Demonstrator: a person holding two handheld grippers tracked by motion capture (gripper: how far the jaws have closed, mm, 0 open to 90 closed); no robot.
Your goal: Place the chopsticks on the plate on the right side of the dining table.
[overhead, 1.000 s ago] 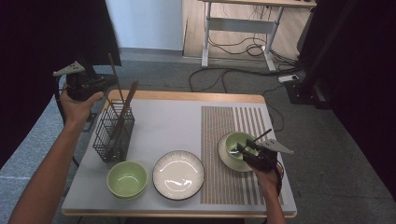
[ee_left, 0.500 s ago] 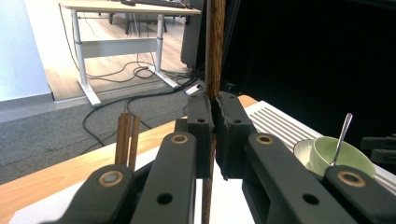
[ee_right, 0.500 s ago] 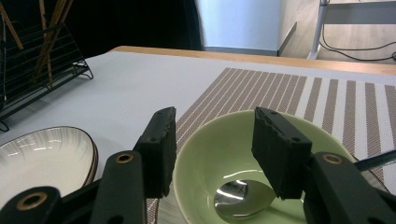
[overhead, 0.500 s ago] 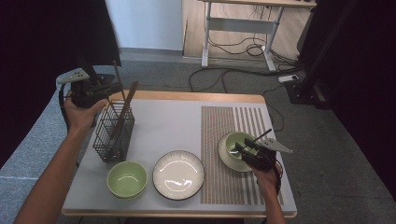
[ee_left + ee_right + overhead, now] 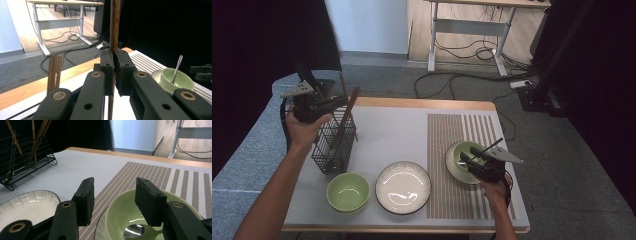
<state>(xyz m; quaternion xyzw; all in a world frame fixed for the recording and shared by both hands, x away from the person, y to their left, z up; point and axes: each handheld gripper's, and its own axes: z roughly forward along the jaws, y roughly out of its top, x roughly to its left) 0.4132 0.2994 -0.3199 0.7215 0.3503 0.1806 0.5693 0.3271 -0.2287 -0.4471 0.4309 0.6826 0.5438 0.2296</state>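
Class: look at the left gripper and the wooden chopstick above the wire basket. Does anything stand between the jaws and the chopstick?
No. The left gripper is already shut on the chopstick, nothing between. Other chopsticks stand apart, in the wire basket.

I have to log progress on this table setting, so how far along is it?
Looks done: a green bowl with a spoon in it sits on a saucer on the striped mat. In hand: the left gripper is shut on a brown chopstick above the wire basket. The right gripper hangs open over the bowl. Probably left: placing the chopstick; the white plate and second green bowl hold nothing.
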